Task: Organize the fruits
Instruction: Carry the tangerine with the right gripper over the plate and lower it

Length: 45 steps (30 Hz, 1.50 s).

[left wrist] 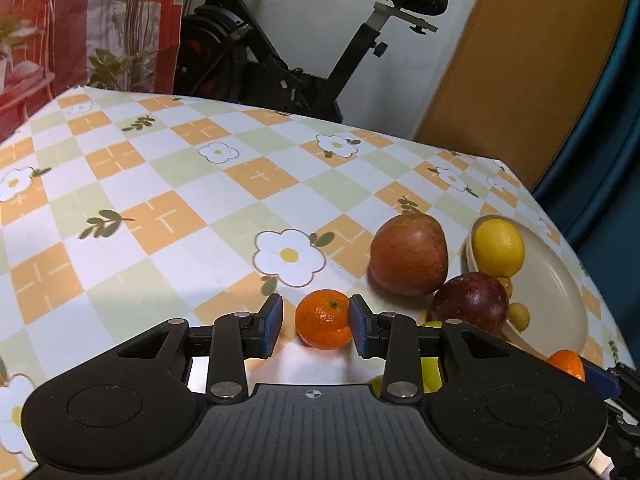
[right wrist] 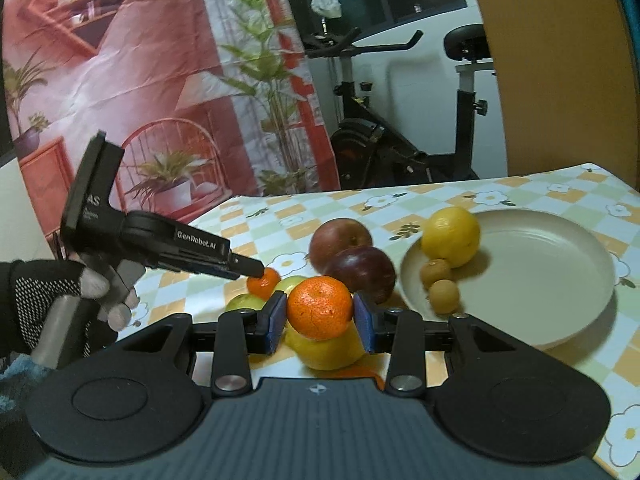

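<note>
My left gripper (left wrist: pixel 316 324) is open around a small mandarin (left wrist: pixel 324 319) on the table; its right pad touches the fruit, its left pad stands apart. My right gripper (right wrist: pixel 320 318) is shut on another mandarin (right wrist: pixel 320 307), held above a yellow fruit (right wrist: pixel 326 350). A beige plate (right wrist: pixel 552 280) holds a lemon (right wrist: pixel 451 236) and two small brown fruits (right wrist: pixel 440 284). A red apple (right wrist: pixel 340 240) and a dark plum (right wrist: pixel 362 268) lie left of the plate. The left gripper (right wrist: pixel 256 270) also shows in the right wrist view.
The table has a checked flower-print cloth (left wrist: pixel 160 184). Green fruits (right wrist: pixel 244 303) lie near the front. An exercise bike (left wrist: pixel 288 52) stands beyond the far edge. A gloved hand (right wrist: pixel 52 300) holds the left gripper's handle.
</note>
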{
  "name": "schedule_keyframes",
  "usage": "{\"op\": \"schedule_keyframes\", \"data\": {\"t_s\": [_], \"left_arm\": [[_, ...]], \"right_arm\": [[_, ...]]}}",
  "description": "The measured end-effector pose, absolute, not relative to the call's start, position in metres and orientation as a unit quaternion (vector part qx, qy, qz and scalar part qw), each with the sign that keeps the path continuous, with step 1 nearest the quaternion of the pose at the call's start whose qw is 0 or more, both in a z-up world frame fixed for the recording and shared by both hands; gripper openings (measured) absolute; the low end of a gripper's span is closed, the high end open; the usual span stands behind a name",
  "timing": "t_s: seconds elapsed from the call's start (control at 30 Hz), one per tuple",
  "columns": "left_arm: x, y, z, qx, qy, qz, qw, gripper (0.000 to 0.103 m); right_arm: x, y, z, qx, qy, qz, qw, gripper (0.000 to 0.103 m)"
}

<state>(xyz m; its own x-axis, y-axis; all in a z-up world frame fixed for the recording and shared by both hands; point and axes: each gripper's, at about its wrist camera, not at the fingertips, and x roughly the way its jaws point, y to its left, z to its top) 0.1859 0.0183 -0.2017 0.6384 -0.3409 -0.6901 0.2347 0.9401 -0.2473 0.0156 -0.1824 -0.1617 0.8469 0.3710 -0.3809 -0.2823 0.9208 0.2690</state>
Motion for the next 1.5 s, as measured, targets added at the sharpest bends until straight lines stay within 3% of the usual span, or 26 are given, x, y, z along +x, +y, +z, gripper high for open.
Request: {"op": "schedule_keyframes", "data": {"t_s": [0.63,1.03,1.5], "left_arm": [[0.190,0.006,-0.207,-0.067,0.402,-0.180,0.895,0.037],[0.171,0.006,-0.174,-0.052,0.344,-0.188,0.919,0.037],[0.163,-0.068,-0.146,-0.013,0.319,-0.289,0.903,0.037]], "right_arm": [[0.018,-0.199,-0.167,0.127,0.221,0.153,0.955,0.039],[0.018,-0.203,-0.165,0.133,0.216,0.141,0.957,0.039],[0.026,-0.243,-0.169,0.128,0.220,0.066,0.965,0.039]]}}
